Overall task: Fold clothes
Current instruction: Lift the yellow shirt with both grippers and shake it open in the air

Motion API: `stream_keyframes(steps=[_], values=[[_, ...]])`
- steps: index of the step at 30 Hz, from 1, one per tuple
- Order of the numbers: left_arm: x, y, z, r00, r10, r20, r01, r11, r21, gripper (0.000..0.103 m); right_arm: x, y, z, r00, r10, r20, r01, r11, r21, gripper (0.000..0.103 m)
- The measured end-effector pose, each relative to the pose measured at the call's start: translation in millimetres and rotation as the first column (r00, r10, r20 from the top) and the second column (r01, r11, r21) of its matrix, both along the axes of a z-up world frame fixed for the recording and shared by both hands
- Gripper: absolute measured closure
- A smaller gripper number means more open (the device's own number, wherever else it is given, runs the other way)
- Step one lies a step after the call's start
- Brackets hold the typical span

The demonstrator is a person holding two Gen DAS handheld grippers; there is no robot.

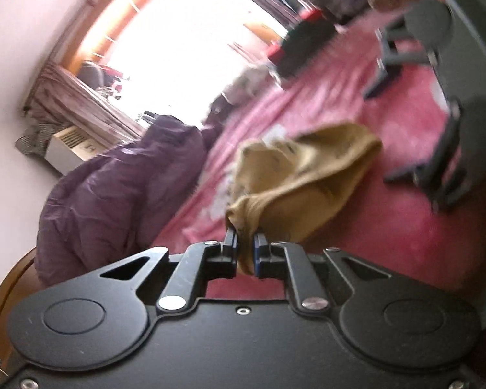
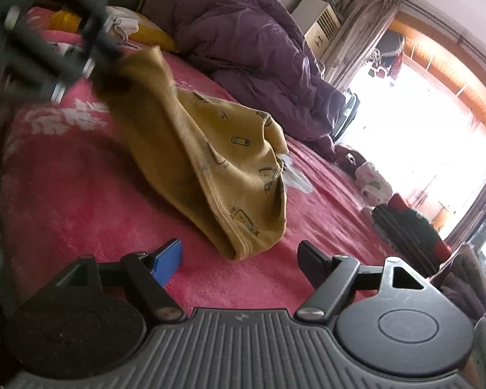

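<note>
While pinched at one end by the left tool (image 1: pixel 244 246), the mustard-yellow garment (image 2: pixel 210 165) stretches in a long band across the pink bed cover (image 2: pixel 81 201), rising from its free folded end near the right tool (image 2: pixel 239 259) up to the lifted, gripped corner. Right tool: spread wide, holding nothing, low over the bed just beside that end. Purple duvet (image 2: pixel 252 48) heaped behind.

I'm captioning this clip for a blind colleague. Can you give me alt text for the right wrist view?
The right gripper hovers open above the near hem of a mustard-yellow garment on a pink blanket. The left gripper lifts the garment's far end; a purple duvet is bunched behind.
</note>
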State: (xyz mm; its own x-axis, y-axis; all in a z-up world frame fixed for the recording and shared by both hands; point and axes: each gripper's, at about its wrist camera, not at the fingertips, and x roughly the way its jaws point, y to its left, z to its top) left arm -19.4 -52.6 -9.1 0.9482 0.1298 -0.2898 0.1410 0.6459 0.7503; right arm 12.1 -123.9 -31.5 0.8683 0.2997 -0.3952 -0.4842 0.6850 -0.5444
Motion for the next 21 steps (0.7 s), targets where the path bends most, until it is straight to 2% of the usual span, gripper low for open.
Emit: stream_keyframes(steps=[8, 10, 14, 17, 18, 21], values=[[-3.9, -1.7, 27.4, 0.996, 0.019, 0.083, -0.015, 0.998, -0.054, 0.095, -0.1, 14.1, -5.9, 0.994, 0.042, 0.096, -0.036, 0.997, -0.061, 0.029], [-3.3, -0.4, 31.5, 0.996, 0.022, 0.085, -0.017, 0.998, -0.064, 0.095, 1.2, 15.9, -5.1, 0.992, 0.050, 0.119, -0.042, 0.997, -0.063, 0.040], [-1.8, 4.2, 36.6, 0.996, 0.035, 0.082, -0.028, 0.996, -0.087, 0.095, 2.6, 19.9, -3.2, 0.986, 0.062, 0.153, -0.053, 0.997, -0.062, 0.051], [-2.7, 6.0, 36.7, 0.996, 0.038, 0.084, -0.031, 0.996, -0.085, 0.095, -0.1, 17.7, 6.8, 0.986, 0.097, 0.139, -0.096, 0.995, -0.012, 0.076], [-3.4, 6.5, 37.2, 0.996, 0.037, 0.086, -0.030, 0.996, -0.086, 0.095, -1.1, 16.5, 10.6, 0.986, 0.104, 0.130, -0.105, 0.994, 0.007, 0.089], [-6.2, 7.3, 44.5, 0.994, 0.025, 0.104, -0.016, 0.996, -0.085, 0.095, -5.4, 8.7, 24.0, 0.987, 0.104, 0.120, -0.112, 0.992, 0.064, 0.094]])
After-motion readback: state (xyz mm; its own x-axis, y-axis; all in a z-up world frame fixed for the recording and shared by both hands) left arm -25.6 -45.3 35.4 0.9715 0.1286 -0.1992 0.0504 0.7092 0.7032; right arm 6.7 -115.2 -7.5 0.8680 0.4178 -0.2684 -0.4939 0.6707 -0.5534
